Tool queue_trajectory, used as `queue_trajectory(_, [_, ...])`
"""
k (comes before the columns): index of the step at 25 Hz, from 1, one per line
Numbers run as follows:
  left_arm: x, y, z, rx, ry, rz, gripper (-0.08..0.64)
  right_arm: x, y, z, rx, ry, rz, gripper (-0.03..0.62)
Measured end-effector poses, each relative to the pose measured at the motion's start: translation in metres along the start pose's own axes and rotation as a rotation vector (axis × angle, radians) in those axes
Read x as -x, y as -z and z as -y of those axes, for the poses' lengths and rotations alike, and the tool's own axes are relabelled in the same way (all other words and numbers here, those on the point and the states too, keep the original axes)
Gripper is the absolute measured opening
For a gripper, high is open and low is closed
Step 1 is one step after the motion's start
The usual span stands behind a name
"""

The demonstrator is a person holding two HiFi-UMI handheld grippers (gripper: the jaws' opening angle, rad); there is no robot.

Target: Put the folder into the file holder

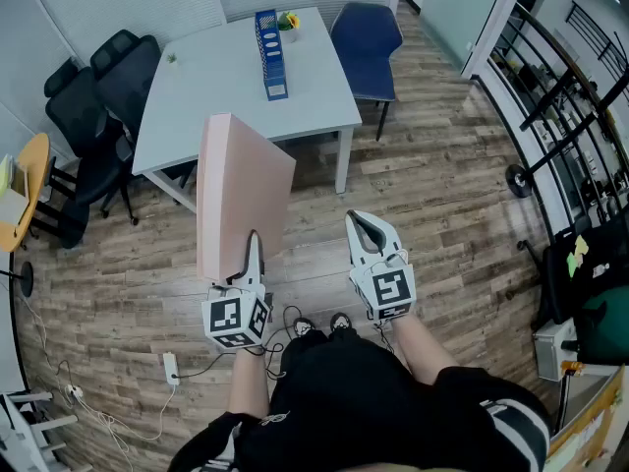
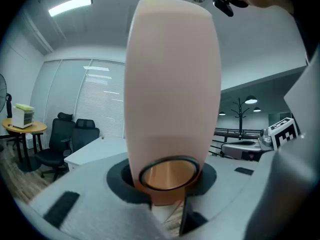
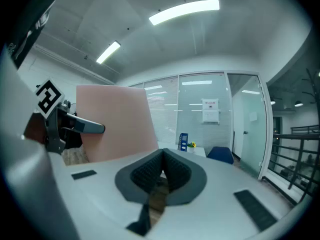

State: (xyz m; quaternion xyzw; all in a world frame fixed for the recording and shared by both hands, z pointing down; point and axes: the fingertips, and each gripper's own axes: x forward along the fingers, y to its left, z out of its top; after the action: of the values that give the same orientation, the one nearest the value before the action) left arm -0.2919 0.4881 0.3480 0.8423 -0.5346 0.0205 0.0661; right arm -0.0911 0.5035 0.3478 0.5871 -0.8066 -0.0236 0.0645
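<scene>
While I watch from the head camera, nearest to me are the two grippers, held out level in front of the person's shoes [image 1: 321,324]. The left gripper [image 1: 253,254] is clamped on the pink folder [image 1: 241,185] at its near lower edge. In the left gripper view, the left gripper [image 2: 167,178] has its jaws part-way apart with both pads pressed against the folder [image 2: 172,74], which fills the middle of that view up to the ceiling.

The right gripper [image 1: 362,226] holds nothing. In its own view the right gripper [image 3: 162,171] has its ribbed pads meeting, with only floor showing behind them.

The folder stands on edge. Its broad face is turned toward the right gripper, whose view shows the folder [image 3: 117,129] as a wide pink sheet. Its long axis runs from the jaws away from me, toward the near corner of the white table [image 1: 206,87]. How steeply it rises I cannot tell. It hangs clear of the wooden floor [image 1: 432,185].

Farther off, the blue file holder [image 1: 272,52] stands upright on the far half of the table, well apart from the folder, its long side running away from me. A small yellow-flowered plant [image 1: 288,23] sits just beside its far end. A blue chair [image 1: 366,42] stands at the table's right and black office chairs [image 1: 93,116] at its left.
</scene>
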Motion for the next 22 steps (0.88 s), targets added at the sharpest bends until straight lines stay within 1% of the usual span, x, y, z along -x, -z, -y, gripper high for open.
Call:
queue_trajectory(5, [0.005,-0.002,-0.018,0.007,0.01,0.007,0.135,-0.01,0.008,-0.014,-0.036,0.007,0.004,0.005])
queue_trajectory(11, [0.009,0.002,-0.05,0.038,0.014,0.01,0.135,-0.026,0.012,-0.036,-0.027,0.017,-0.033,0.005])
queue_trajectory(15, [0.006,0.004,-0.07,0.029,0.021,0.021,0.135,-0.037,0.016,-0.047,-0.016,0.025,-0.037,0.005])
queue_trajectory(22, [-0.021,0.009,-0.09,0.041,0.015,0.0,0.137,-0.062,0.023,-0.036,-0.024,0.041,-0.055,0.005])
